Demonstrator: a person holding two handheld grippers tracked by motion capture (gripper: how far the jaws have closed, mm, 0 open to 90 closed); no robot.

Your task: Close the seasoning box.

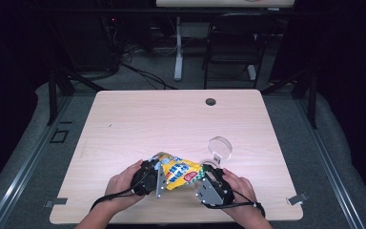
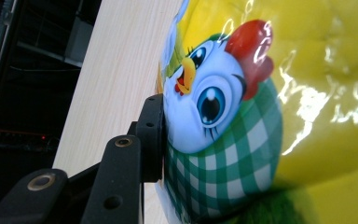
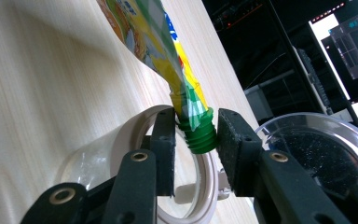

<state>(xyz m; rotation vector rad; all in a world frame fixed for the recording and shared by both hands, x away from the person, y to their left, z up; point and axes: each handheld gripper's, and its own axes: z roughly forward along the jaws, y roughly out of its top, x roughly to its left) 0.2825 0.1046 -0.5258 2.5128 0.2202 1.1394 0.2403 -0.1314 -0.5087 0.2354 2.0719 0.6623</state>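
Spouted drink pouch [image 1: 180, 172], yellow with green check and a cartoon chicken, held between both grippers just above the table [image 1: 138, 124]. Left gripper [image 1: 158, 177] clamps the pouch's bottom end; one jaw presses the chicken print. Right gripper [image 3: 195, 135] has its jaws either side of the green threaded spout [image 3: 200, 138], touching or nearly so; whether it grips firmly I cannot tell. Judged: cap appears already off, pouring not yet begun. Directly beneath the right gripper lies a clear jar [image 3: 135, 163] on its side, its hinged lid [image 3: 317, 154] open just beyond. No obstruction elsewhere.
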